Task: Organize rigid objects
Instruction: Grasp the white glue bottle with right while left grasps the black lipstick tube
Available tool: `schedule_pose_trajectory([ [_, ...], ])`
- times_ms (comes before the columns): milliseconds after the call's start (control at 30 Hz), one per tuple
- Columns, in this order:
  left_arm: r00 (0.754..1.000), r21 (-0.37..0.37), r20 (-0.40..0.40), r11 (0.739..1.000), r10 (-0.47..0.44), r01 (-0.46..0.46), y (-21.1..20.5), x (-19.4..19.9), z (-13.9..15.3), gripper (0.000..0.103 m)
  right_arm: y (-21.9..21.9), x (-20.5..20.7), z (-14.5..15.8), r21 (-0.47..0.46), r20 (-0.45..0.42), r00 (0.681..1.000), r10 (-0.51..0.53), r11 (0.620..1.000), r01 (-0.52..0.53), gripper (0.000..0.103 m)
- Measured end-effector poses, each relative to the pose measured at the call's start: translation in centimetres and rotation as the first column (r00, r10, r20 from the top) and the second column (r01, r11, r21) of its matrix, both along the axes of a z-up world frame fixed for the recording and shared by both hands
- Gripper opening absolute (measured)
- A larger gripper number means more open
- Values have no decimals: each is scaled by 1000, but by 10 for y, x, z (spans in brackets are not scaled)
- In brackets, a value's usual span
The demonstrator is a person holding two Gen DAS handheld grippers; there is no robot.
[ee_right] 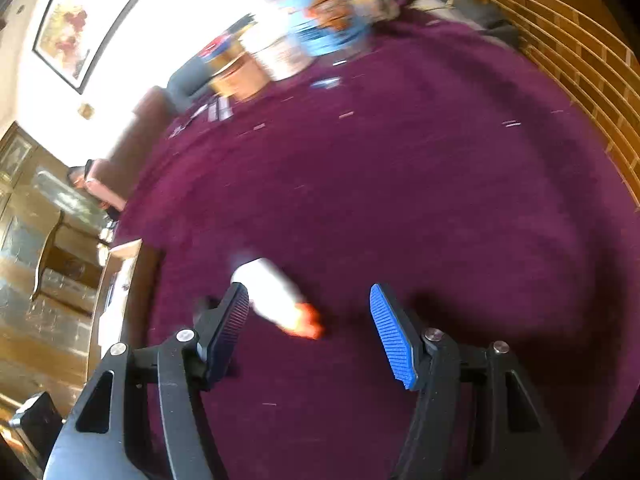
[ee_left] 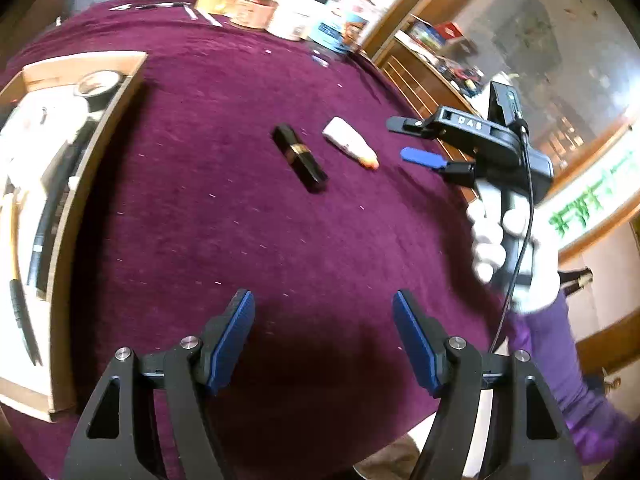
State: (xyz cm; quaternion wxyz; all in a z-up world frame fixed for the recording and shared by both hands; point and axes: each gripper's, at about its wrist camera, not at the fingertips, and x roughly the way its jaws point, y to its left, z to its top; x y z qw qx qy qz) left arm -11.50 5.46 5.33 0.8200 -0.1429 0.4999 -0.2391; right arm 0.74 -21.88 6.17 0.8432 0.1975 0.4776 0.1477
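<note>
Lying on the maroon cloth of the surface (ee_left: 280,240), the small white tube (ee_left: 349,142) with an orange tip looks like a light, stiff plastic piece, smooth enough that it could slide or roll if nudged off centre, though not fragile by the look of it. Its long axis runs slantwise across the cloth, the orange tip toward the near right in the left wrist view and the blunt white end up and to the left. A black tube with a gold band (ee_left: 299,158) lies just beside it to the left, roughly parallel and apart from it. The right gripper (ee_left: 416,142) is just beside the tube's tip, jaws wide with nothing between the pads; in its own view (ee_right: 308,334) the tube (ee_right: 272,296) sits partly between the fingers, near the left one, blurred. Taking it across the white body at mid-length, square to the axis, seems the safest hold. The left gripper (ee_left: 323,342) hangs over bare cloth, jaws wide and empty. A cardboard box (ee_left: 100,152) of items sits well to the left.
</note>
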Motion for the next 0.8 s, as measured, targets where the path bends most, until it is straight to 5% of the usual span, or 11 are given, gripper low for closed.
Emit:
schedule_pose_trajectory([
  [200, 999, 60, 37, 997, 38, -41, 10, 0, 7, 66, 64, 13, -7, -308, 118, 985, 126, 948, -84, 59],
  [233, 998, 73, 43, 996, 43, -46, 10, 1, 8, 66, 67, 14, -13, -327, 108, 984, 140, 940, -98, 51],
  [267, 997, 105, 60, 993, 53, -59, 10, 3, 10, 66, 65, 10, -18, -339, 106, 984, 140, 936, -96, 28],
  [467, 991, 227, 112, 969, 75, -99, -5, 29, 11, 66, 33, 5, -29, -263, 143, 990, -1, 964, 39, 24],
  [800, 993, 199, 72, 974, 96, -108, -60, 100, -18, 65, 10, 9, -30, -193, 130, 989, -74, 976, 98, 24],
])
